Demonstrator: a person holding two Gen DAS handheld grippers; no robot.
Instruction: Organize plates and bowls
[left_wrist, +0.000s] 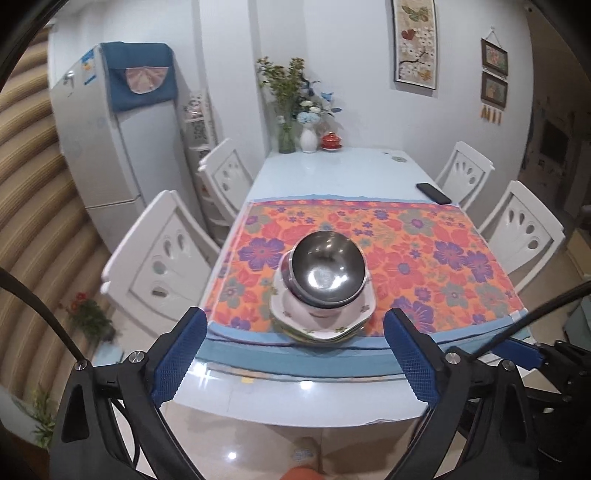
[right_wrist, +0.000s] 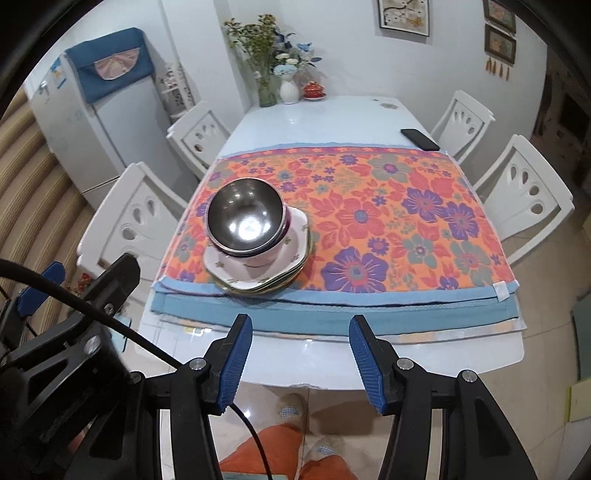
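Stacked near the front edge of the floral cloth (right_wrist: 388, 218) on the surface (left_wrist: 332, 170): steel bowls (left_wrist: 327, 267) nested together, sitting tilted on a pile of floral plates (left_wrist: 321, 321) (how many of each, cannot tell). In the left view, at 12 o'clock from the left tool (left_wrist: 295, 354), well apart; that tool spread wide, nothing between its blue pads (left_wrist: 177, 358). In the right view, up at 11 o'clock from the right tool (right_wrist: 301, 358); spread about halfway, empty, hovering over the surface's near edge. Dark phone (right_wrist: 420, 139) lying at 1 o'clock, at the cloth's far corner.
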